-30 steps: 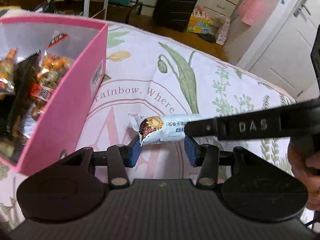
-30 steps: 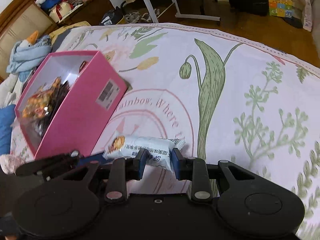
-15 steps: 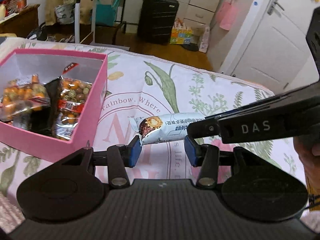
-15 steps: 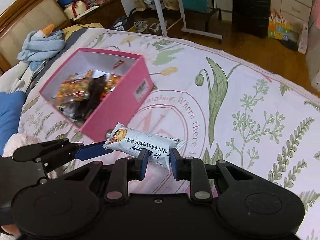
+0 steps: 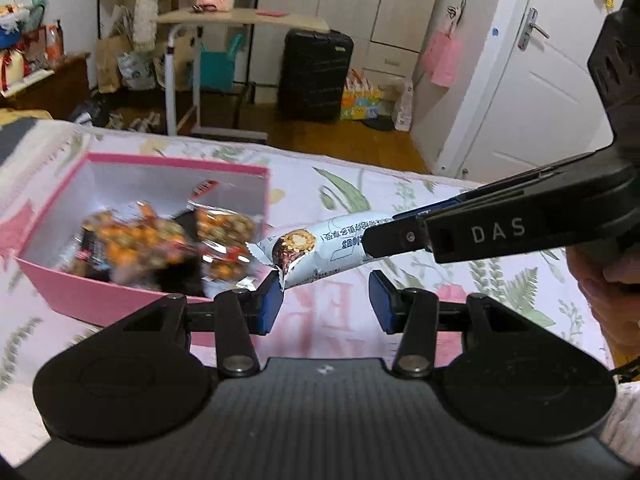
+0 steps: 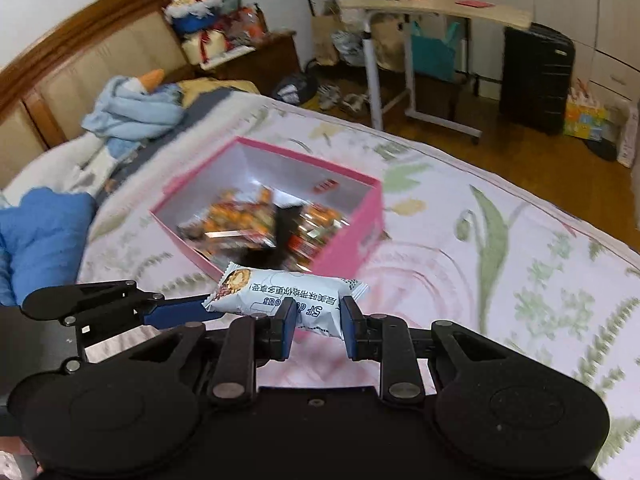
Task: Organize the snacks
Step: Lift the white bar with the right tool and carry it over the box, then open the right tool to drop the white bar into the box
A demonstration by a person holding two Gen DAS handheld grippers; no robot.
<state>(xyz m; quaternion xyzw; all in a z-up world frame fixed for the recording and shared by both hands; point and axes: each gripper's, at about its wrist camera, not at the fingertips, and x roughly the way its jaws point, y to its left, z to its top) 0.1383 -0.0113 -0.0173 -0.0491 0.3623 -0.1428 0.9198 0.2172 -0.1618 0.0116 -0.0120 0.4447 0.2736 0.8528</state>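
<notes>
My right gripper (image 6: 315, 330) is shut on a pale blue snack bar packet (image 6: 292, 298) and holds it in the air above the bed, just in front of the pink box (image 6: 352, 236). The packet (image 5: 324, 250) also shows in the left wrist view, clamped by the right gripper (image 5: 384, 236). My left gripper (image 5: 322, 302) is open and empty, just below the packet's left end. The pink box (image 5: 120, 300) holds several orange and dark snack packets (image 5: 160, 240).
The box stands on a bed with a floral cover (image 6: 500, 240). A blue cushion (image 6: 44, 236) and a bundled light-blue cloth (image 6: 132, 108) lie near the headboard. Beyond the bed are a side table (image 5: 240, 20), a black suitcase (image 5: 314, 74) and a white door (image 5: 532, 80).
Both grippers have risen from the bed. The right gripper has lifted the packet off the cover and carried it towards the pink box. The left gripper stayed open beneath it.
</notes>
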